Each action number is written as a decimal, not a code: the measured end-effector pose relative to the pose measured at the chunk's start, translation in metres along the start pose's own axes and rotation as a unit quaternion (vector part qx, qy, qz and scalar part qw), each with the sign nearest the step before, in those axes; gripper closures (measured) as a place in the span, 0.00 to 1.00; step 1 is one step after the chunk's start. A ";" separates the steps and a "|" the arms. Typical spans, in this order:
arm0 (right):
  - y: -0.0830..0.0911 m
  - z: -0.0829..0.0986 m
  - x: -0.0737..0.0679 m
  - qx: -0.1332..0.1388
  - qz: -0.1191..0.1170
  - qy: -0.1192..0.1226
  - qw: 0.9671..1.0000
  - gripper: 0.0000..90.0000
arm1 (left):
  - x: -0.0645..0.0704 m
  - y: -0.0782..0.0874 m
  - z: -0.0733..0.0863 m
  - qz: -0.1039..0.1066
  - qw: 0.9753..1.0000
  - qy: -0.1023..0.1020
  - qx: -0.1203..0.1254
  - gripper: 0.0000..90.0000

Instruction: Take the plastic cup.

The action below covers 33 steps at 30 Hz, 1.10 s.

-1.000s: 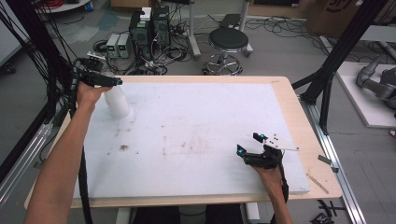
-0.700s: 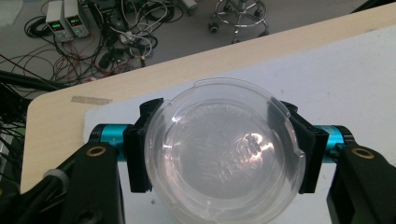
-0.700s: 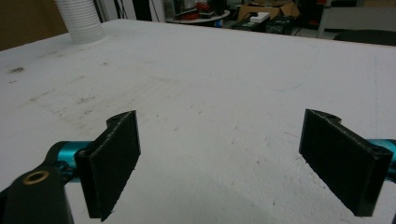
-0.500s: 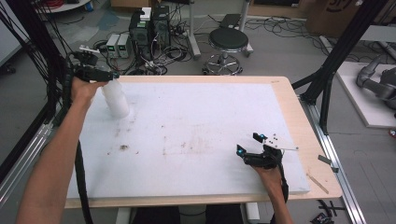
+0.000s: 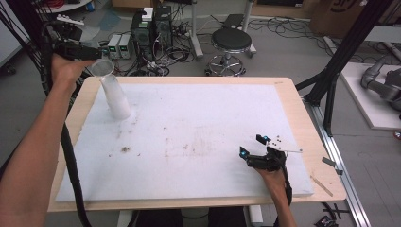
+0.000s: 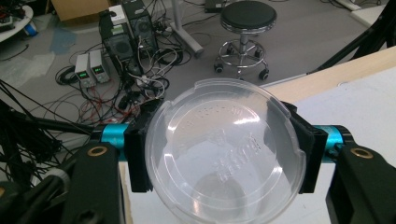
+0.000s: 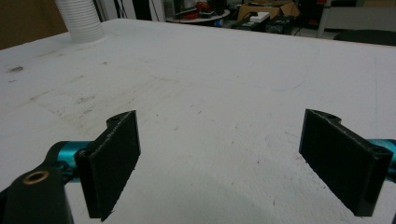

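While the right tongs (image 5: 253, 145) rest wide apart and empty on open white bench (image 5: 213, 118), the left tongs (image 5: 97, 56) grip a clear round lid (image 6: 225, 149) at the far-left edge above the cup stack (image 5: 116, 97).

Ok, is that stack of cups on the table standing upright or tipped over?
Upright. The stack of cups stands base-down on the white board, leaning slightly; the left hand-held gripper holds a clear cup above it.

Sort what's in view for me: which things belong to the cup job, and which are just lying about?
In the job:
- clear cup, clamped in the left gripper
- stack of white cups, standing on the white board
- right gripper, open, low over the board

Lying about:
- stool
- power supplies and cables on the floor
- cardboard box
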State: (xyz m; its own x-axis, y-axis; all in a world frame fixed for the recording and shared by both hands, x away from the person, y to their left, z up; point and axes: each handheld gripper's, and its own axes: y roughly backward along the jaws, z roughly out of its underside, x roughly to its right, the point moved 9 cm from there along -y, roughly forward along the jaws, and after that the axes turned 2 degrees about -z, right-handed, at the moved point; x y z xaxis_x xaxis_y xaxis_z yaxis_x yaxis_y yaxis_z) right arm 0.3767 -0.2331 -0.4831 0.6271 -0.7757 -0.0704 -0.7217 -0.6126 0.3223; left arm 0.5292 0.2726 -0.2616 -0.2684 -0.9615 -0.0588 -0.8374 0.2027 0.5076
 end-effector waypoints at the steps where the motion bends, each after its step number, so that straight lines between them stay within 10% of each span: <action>1: 0.000 0.000 0.000 0.000 0.000 -0.001 1.000 0.14 | 0.001 0.002 -0.001 0.003 1.000 0.001 0.003 0.43; 6: -0.001 0.000 0.000 -0.001 0.000 0.000 1.000 0.14 | 0.027 0.013 -0.007 0.048 0.998 -0.015 0.028 0.43; 13: 0.001 0.000 0.000 0.003 0.001 0.001 1.000 0.14 | 0.089 0.027 -0.009 0.133 0.987 -0.080 0.037 0.43; 20: 0.001 0.000 0.000 0.003 0.000 -0.005 1.000 0.14 | 0.165 0.049 -0.002 0.232 0.963 -0.132 0.050 0.43; 27: 0.000 0.000 0.001 0.002 0.003 -0.001 1.000 0.14 | 0.215 0.055 0.023 0.289 0.940 -0.171 0.054 0.43; 32: -0.002 0.001 0.002 -0.009 0.002 -0.009 1.000 0.14 | 0.243 0.059 0.040 0.343 0.919 -0.189 0.053 0.43; 33: -0.002 0.001 0.002 -0.009 0.002 -0.009 1.000 0.14 | 0.243 0.059 0.040 0.343 0.919 -0.189 0.053 0.43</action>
State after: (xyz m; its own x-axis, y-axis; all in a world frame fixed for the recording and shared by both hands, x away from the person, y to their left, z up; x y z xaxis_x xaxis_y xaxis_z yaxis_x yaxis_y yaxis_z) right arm 0.3788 -0.2338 -0.4847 0.6186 -0.7811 -0.0854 -0.7188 -0.6065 0.3399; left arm 0.3958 0.0578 -0.2806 -0.8794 -0.4722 -0.0610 -0.4462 0.7726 0.4516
